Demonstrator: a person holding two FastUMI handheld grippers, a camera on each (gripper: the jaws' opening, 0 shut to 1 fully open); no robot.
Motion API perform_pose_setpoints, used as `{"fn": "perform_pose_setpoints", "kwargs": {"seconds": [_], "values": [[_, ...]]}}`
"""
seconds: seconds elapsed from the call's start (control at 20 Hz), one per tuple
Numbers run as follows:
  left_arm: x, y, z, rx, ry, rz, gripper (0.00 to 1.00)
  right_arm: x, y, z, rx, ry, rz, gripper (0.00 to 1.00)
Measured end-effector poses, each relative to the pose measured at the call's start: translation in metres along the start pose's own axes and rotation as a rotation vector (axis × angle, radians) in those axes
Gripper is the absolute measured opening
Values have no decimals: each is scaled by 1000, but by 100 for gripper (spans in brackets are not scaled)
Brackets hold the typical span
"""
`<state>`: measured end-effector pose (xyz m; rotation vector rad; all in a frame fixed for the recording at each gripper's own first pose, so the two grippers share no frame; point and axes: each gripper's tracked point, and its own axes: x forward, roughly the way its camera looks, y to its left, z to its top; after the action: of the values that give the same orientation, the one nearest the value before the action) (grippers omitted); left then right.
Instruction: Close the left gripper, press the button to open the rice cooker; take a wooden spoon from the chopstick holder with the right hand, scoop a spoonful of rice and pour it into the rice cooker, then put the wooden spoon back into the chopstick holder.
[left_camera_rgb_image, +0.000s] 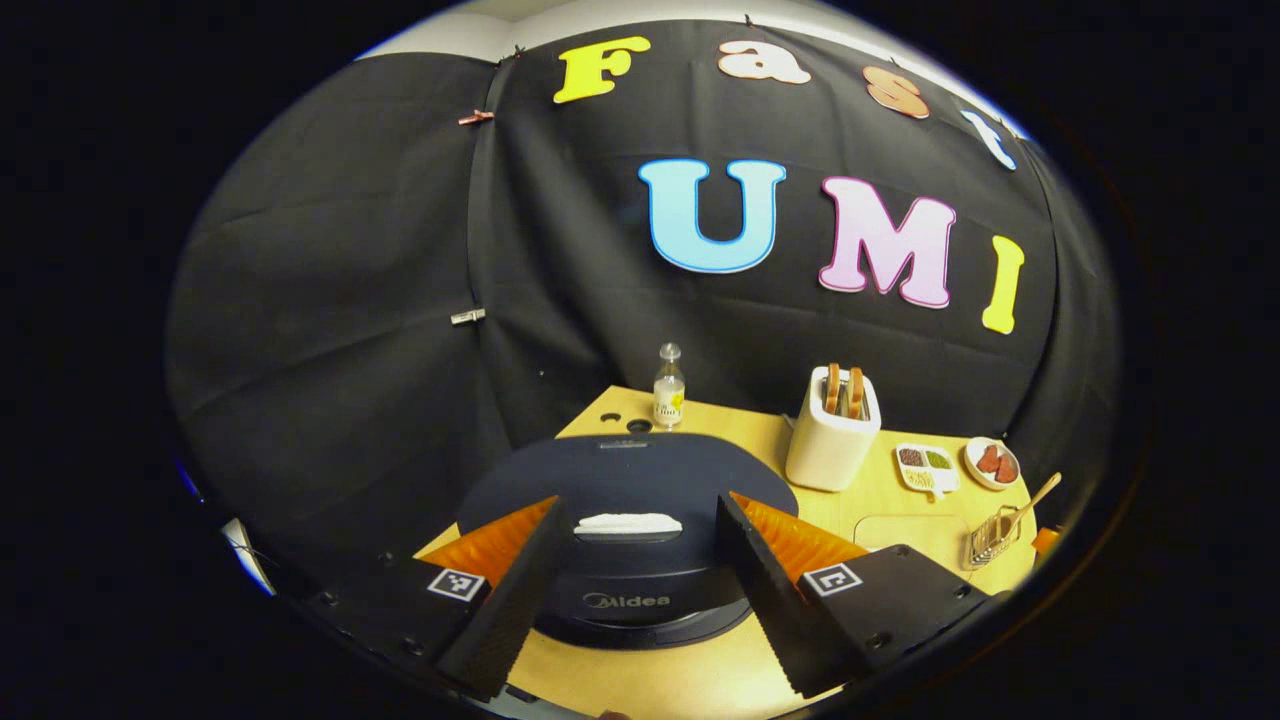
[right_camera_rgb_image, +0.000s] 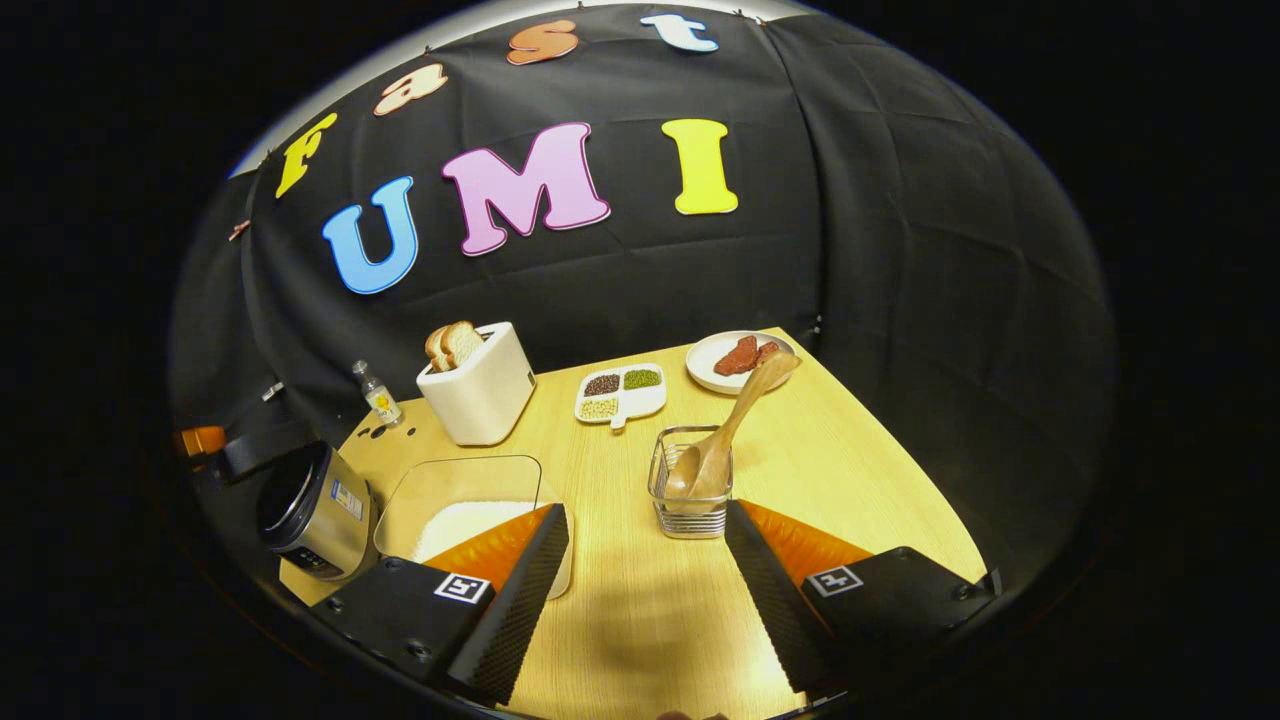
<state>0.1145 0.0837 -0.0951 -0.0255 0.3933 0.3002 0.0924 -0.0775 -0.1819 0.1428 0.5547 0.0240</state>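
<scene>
— Left gripper view: where is the left hand-held gripper?
— Wide open, holding nothing, before the closed rice cooker.
— And the right hand-held gripper?
— Open too, empty; the wooden spoon stands in the chopstick holder on the desk.

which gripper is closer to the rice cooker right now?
Left. The left gripper hangs right over the rice cooker, open fingers either side of its lid button. The right gripper is open over the table, facing the chopstick holder, the cooker off to its left.
</scene>
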Motion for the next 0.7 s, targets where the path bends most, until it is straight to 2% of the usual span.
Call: {"fn": "perform_pose_setpoints", "kwargs": {"seconds": [0.45, 0.5, 0.7], "values": [[21, 0, -66, 14, 57, 17, 100, -3, -12, -11, -16, 28, 17, 99], [22, 1, -60, 19, 16, 21, 100, -2, -14, -11, -18, 30, 22, 99], [22, 1, -65, 4, -1, 34, 100, 1, -18, -15, -22, 48, 58, 99]]}}
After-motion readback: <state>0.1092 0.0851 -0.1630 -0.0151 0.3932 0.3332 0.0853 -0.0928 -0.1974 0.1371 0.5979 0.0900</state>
